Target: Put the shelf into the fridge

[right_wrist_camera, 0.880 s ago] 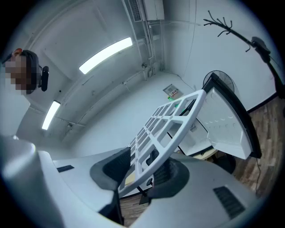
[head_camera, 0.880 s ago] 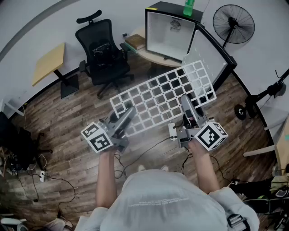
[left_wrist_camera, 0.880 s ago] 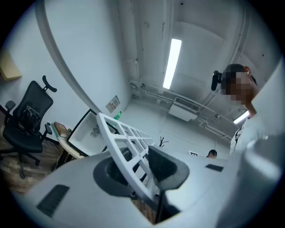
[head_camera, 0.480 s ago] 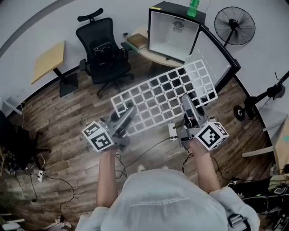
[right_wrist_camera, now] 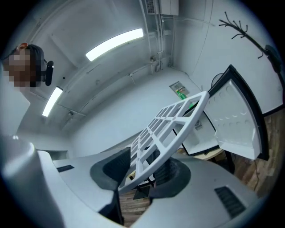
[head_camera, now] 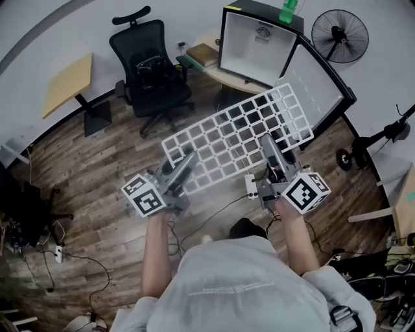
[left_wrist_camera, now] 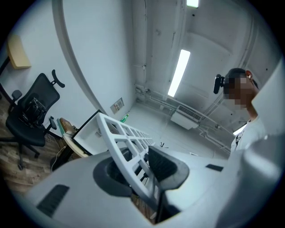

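Note:
A white grid shelf (head_camera: 233, 136) hangs level in the air over the wooden floor, held by its near edge. My left gripper (head_camera: 188, 159) is shut on the shelf's near left part, and my right gripper (head_camera: 268, 144) is shut on its near right part. The left gripper view shows the shelf (left_wrist_camera: 127, 140) passing slantwise between the pads of the left gripper (left_wrist_camera: 139, 167). The same shelf (right_wrist_camera: 171, 122) crosses the right gripper (right_wrist_camera: 147, 171) in the right gripper view. Ahead stands the small black fridge (head_camera: 254, 40), white inside, its door (head_camera: 319, 76) swung open to the right.
The fridge stands on a round table (head_camera: 224, 76) with a book stack (head_camera: 202, 54); a green bottle (head_camera: 290, 11) is on top. A black office chair (head_camera: 148, 68) is at the left, a fan (head_camera: 340, 35) at the right, and cables (head_camera: 194, 227) run over the floor.
The shelf and both grippers have moved a little toward the fridge, which now looks nearer. A dark shoe has come into view below the grippers.

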`<state>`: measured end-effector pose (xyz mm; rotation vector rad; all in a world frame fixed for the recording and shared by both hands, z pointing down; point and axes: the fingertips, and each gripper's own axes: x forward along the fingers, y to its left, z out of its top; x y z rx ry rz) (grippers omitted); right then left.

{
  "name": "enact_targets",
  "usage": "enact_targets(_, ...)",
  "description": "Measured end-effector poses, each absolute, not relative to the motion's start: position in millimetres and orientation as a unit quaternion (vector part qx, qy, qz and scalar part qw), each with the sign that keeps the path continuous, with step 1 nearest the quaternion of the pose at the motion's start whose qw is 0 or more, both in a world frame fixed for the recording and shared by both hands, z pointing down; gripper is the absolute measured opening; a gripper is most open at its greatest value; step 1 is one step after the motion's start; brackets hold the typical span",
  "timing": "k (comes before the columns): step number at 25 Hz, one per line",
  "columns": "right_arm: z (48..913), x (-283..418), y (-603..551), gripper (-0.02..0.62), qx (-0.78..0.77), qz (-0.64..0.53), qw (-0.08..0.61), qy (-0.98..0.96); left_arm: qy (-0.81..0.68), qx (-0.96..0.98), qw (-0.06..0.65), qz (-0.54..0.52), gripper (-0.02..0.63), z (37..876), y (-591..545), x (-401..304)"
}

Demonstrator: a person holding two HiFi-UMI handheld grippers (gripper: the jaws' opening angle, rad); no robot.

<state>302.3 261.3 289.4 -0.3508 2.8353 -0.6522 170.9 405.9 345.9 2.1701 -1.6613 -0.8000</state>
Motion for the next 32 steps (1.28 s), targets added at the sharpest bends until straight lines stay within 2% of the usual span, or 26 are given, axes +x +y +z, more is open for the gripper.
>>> enact_targets(14, 311, 207, 139, 0.143, -0.122, -0.24, 0.102, 0.958, -0.585, 0.746, 0.176, -0.265, 0.098, 362, 287, 76)
enact_targets(26, 324, 104, -104, 0.144, -0.134, -0.275, 0.093, 0.947, -0.588, 0.74, 0.212, -0.248, 0.098, 365, 45, -27)
enact_targets(32, 333, 66, -180, 0.143, -0.14, -0.288, 0.079, 0.944, -0.586, 0.731, 0.247, -0.247, 0.098, 372, -30, -65)
